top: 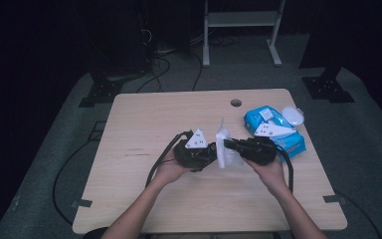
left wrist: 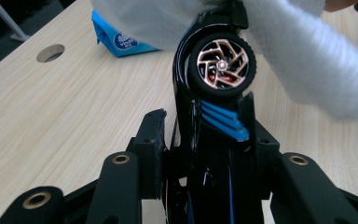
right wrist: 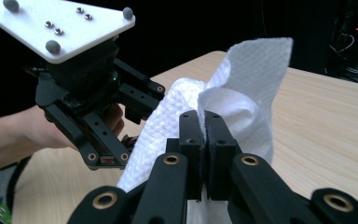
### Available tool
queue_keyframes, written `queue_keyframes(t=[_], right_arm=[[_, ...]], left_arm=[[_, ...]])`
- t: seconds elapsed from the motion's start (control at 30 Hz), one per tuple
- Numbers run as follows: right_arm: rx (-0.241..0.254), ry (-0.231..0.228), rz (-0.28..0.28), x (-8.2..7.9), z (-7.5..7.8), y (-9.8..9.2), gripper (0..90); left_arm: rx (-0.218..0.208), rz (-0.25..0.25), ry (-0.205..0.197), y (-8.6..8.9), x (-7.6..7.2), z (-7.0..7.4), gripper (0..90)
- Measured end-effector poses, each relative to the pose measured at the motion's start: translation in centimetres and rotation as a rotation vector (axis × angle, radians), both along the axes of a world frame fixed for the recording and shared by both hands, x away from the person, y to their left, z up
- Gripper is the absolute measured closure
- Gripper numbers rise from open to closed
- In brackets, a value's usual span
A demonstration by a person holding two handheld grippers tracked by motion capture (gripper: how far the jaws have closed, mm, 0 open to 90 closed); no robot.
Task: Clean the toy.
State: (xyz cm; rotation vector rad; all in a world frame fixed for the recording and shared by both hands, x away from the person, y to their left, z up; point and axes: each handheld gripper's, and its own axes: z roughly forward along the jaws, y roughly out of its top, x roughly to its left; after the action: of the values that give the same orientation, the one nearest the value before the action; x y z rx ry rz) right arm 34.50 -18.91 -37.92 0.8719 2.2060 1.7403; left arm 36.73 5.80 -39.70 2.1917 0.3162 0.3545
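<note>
My left gripper (left wrist: 200,133) is shut on a black toy car (left wrist: 214,107) with blue stripes and a copper-spoked wheel (left wrist: 221,65), held above the table. A white wipe (left wrist: 307,60) drapes over the car's far end. My right gripper (right wrist: 204,133) is shut on that wipe (right wrist: 251,88), its pads pressed together over a fold. In the high view the left gripper (top: 199,152) and right gripper (top: 238,146) meet nose to nose over the table's middle, the wipe (top: 224,149) between them. The left gripper (right wrist: 102,107) also appears in the right gripper view.
A blue pack of wipes (top: 278,132) lies on the wooden table (top: 144,119) at the right, a small white oval lid (top: 292,116) behind it. A cable hole (top: 236,103) sits near the far edge. Cables trail from both grippers toward the person.
</note>
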Motion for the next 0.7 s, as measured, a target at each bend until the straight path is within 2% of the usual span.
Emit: queue_keyframes(t=[0.13,0.27,0.37,0.43,0.5,0.57,0.7], right_arm=[[-0.003,0.018,-0.021,0.4,-0.5,-0.7,86.4],[-0.037,0.032,-0.035,0.7,-0.8,-1.1,86.4],[-0.023,0.023,-0.018,0.6,-0.4,-0.9,86.4],[0.008,0.015,0.002,0.4,0.0,-0.7,86.4],[0.010,0.013,0.015,0.3,0.1,-0.4,86.4],[0.003,0.016,0.014,0.4,-0.1,-0.3,86.4],[0.032,0.047,-0.011,0.8,-0.8,-1.2,86.4]], left_arm=[[-0.010,0.005,-0.018,0.2,-0.2,0.3,57.7],[0.019,-0.008,-0.029,0.0,-0.3,0.2,57.8],[0.022,-0.018,-0.020,-0.4,-0.4,-0.2,57.8],[0.025,-0.025,-0.022,-0.7,-0.5,-0.4,57.8],[0.013,-0.033,-0.021,-0.8,-0.6,-0.3,57.8],[0.004,-0.033,-0.034,-0.6,-0.8,0.0,57.8],[-0.011,-0.032,-0.034,0.0,-0.7,0.4,57.8]])
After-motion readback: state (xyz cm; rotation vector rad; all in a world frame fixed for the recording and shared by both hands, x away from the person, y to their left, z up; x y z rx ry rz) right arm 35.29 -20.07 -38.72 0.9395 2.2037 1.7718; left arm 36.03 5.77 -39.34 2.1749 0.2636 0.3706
